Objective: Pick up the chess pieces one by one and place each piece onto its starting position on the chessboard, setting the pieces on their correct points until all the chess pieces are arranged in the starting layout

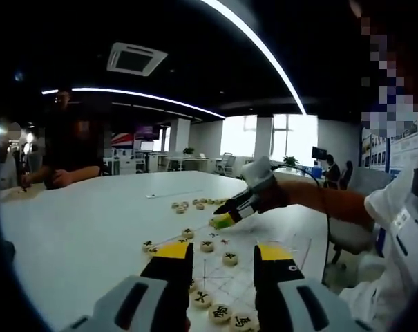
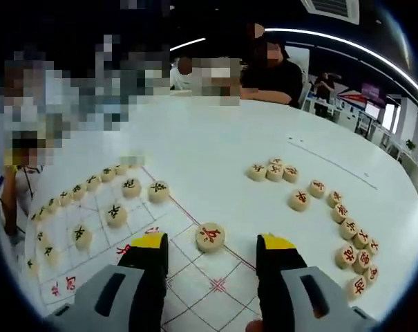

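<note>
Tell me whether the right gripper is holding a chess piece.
No. In the right gripper view its jaws stand apart and empty, and the nearest red-marked piece lies on the board ahead of them.

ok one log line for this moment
left gripper: open, above board | right gripper: open, red piece ahead between jaws, not gripped | loose pieces on table
</note>
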The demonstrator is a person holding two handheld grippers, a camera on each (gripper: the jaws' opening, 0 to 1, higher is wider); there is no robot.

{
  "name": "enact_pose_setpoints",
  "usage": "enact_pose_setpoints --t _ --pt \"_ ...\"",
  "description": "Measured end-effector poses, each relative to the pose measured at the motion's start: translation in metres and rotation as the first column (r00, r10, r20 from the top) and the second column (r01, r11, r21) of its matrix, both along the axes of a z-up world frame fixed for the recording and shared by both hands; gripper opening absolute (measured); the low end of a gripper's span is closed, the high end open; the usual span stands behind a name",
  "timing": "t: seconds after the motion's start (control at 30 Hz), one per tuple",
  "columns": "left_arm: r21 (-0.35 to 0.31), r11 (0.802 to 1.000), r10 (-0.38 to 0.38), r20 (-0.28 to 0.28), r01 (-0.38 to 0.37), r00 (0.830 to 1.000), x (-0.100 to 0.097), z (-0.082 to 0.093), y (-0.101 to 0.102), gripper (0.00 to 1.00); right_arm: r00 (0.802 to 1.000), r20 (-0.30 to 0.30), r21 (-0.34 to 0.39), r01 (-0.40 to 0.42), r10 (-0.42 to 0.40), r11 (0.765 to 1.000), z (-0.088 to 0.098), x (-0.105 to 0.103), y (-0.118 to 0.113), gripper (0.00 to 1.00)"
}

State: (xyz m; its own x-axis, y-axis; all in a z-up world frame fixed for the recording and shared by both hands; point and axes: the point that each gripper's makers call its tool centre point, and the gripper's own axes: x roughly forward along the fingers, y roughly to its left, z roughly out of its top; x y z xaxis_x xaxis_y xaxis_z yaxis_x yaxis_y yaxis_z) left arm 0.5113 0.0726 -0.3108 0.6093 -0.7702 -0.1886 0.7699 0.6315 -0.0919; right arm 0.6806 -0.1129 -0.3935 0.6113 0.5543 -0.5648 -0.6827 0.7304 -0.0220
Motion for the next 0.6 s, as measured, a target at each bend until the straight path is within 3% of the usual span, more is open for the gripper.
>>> enact_pose_setpoints --t 0.27,0.43,0.6 --pt "0.0 1.0 0.009 -0.004 -0.009 1.0 0.002 -0.001 0.002 0.36 0.995 0.051 0.069 0.085 -0.089 0.994 0.031 0.017 -0.015 0.49" --pt "0.003 1.0 0.01 -0.007 -0.01 1.0 0.003 -0.002 0.001 0.36 0.996 0.04 0.074 0.072 -0.075 0.995 0.03 0.023 0.004 0.47" --pt "0.003 1.0 0.016 -0.005 -0.016 1.0 0.003 -0.002 0.004 0.36 0.996 0.019 0.084 0.083 -0.085 0.993 0.02 0.045 0.022 0.43"
